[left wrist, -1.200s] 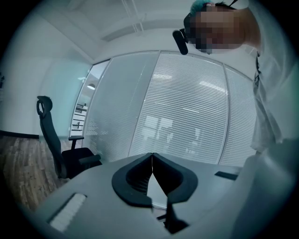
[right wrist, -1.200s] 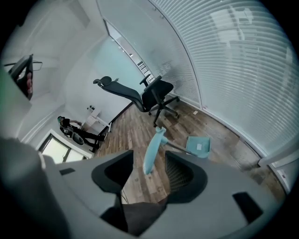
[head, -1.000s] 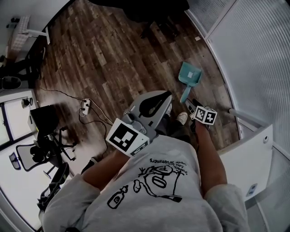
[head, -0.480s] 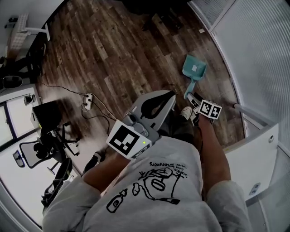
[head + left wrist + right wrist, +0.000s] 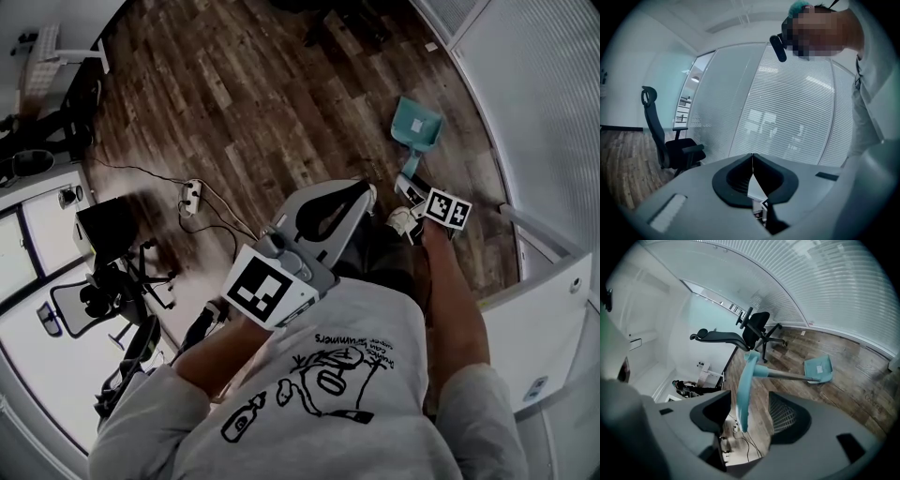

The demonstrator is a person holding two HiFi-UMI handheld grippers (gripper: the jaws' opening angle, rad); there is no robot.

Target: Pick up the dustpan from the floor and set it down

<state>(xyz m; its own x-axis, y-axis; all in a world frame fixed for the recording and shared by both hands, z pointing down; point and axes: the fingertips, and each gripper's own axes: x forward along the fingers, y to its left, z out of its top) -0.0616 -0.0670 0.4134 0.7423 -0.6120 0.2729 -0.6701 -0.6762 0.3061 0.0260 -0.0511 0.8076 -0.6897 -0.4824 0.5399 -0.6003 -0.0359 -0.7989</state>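
One dustpan (image 5: pixel 417 127) is noted. Its pan end lies on the wooden floor (image 5: pixel 244 103), near the blind-covered glass wall (image 5: pixel 544 112). Its handle (image 5: pixel 742 394) runs back between the jaws of your right gripper (image 5: pixel 750 397). Those jaws have just been opening and stand wide, pressing the handle on neither side. Your left gripper (image 5: pixel 752 161) is closed on nothing.

Surroundings:
- One office chair (image 5: pixel 757 329) stands beyond the dustpan.
- A second office chair (image 5: pixel 89 300) stands far to your left.
- One power strip (image 5: pixel 190 195) with its cable lies well apart from the dustpan.
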